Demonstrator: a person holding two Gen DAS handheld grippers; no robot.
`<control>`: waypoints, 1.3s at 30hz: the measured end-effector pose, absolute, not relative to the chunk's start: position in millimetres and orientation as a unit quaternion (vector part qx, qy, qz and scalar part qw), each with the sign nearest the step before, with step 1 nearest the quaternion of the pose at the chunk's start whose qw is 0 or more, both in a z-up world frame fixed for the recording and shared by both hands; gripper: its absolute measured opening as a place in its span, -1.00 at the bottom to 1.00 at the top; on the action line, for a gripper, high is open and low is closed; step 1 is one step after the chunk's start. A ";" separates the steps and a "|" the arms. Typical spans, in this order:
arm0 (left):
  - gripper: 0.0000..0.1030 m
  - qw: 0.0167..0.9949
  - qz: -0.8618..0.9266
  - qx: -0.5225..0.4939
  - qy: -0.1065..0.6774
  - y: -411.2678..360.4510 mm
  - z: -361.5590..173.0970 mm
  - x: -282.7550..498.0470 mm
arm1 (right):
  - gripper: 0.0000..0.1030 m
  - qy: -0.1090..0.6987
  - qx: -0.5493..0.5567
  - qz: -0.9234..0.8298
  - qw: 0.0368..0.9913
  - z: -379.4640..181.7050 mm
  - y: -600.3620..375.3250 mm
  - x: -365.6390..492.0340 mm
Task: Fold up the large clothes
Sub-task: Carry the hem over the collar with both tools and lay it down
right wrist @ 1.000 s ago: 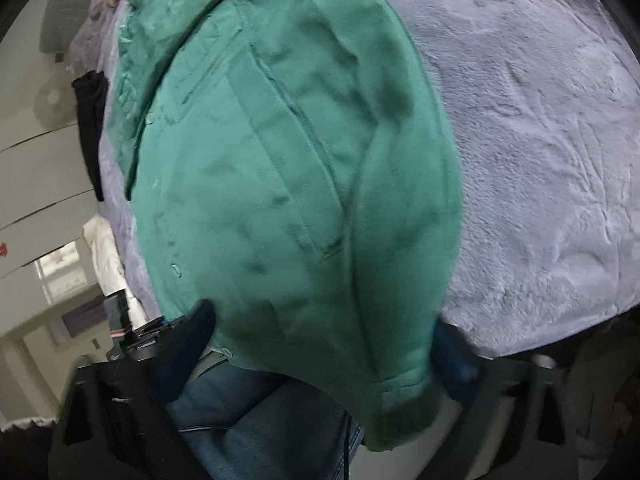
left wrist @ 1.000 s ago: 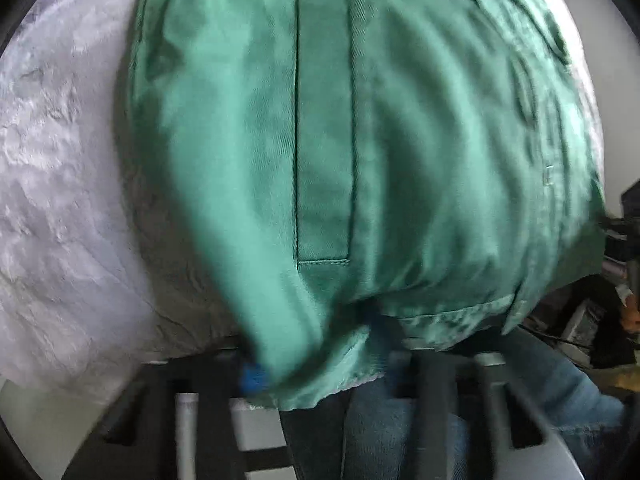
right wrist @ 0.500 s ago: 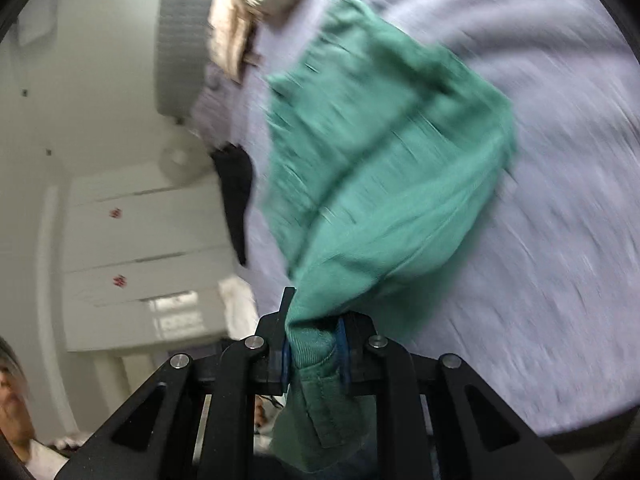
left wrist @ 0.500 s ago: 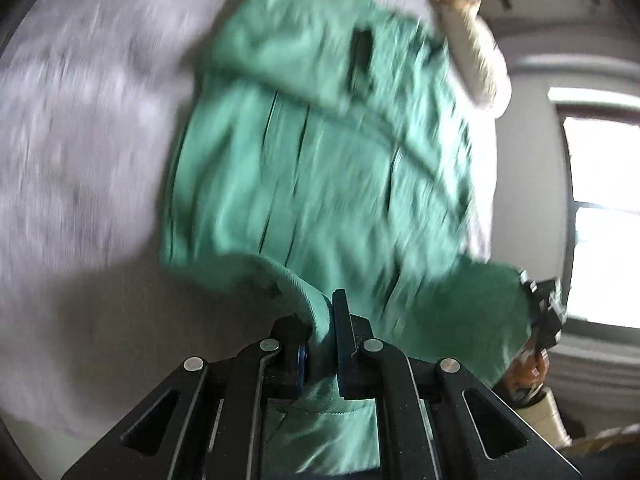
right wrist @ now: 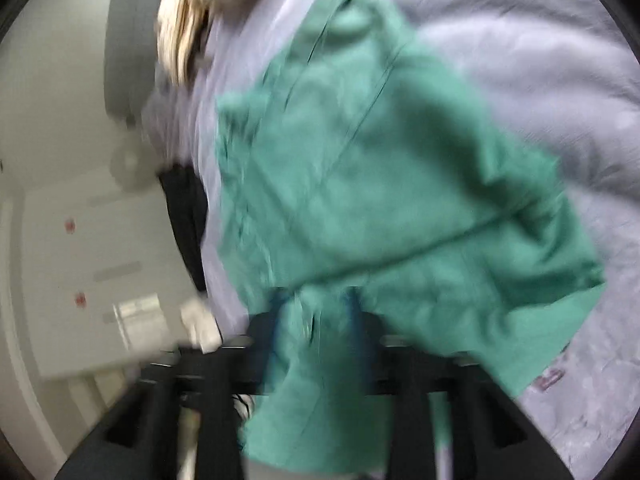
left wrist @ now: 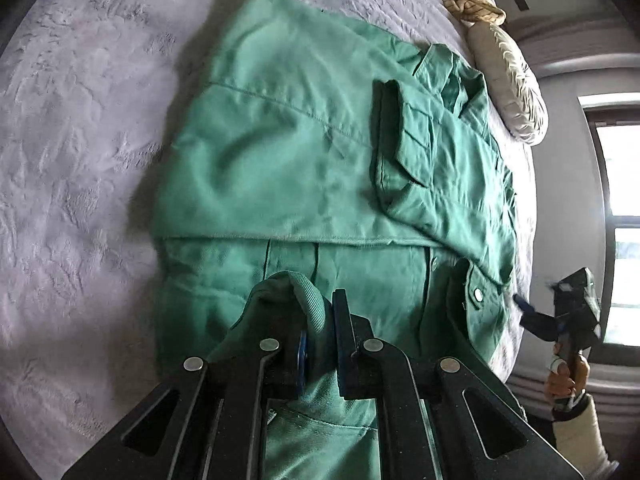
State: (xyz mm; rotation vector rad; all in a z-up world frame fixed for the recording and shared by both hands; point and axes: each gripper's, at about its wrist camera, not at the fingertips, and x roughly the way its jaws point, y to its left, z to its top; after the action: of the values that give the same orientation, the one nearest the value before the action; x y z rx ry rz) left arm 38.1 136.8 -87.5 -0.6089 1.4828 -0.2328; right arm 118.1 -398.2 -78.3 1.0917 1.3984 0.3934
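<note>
A green jacket (left wrist: 304,160) lies on a bed covered with a grey fluffy blanket (left wrist: 80,140). The jacket is partly folded: its lower part is laid over the body, and one straight folded edge runs across the cloth in the left wrist view. A chest pocket with a flap (left wrist: 404,136) and the collar (left wrist: 452,76) show on the side toward the window (left wrist: 616,216). A metal snap button (left wrist: 477,292) sits near the front edge of the jacket.

The left hand-held gripper (left wrist: 320,332) is clenched on a bunched fold of the jacket's hem, and the cloth rises up between its two black fingers (left wrist: 340,320). More green cloth hangs down below the fingers.

The right hand-held gripper (right wrist: 316,320) appears in its own view with much motion blur. Green cloth passes between its blue pads (right wrist: 354,312), with a visible gap between them, but I cannot tell if they press the cloth or are loose. In the left wrist view the same gripper (left wrist: 532,314) stands at the jacket's edge near the window, and there its fingers look apart from the cloth.

At the head of the bed there are a beige rolled pillow (left wrist: 516,92) and a yellowish striped cloth (left wrist: 468,0). In the right wrist view a black garment (right wrist: 188,216) hangs over the bed's side, and a white cupboard (right wrist: 92,256) stands beyond it.
</note>
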 end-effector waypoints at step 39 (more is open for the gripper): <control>0.74 0.814 -0.016 -0.129 0.566 152.1 -42.7 73.2 | -0.52 0.611 0.177 0.046 0.770 -103.4 -369.8 213.7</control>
State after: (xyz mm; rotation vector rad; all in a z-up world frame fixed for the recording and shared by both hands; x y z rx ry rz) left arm 73.2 152.1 -42.7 -0.2760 1.2085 -0.0343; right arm 213.7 -369.8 -103.4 0.3845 1.3264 0.1001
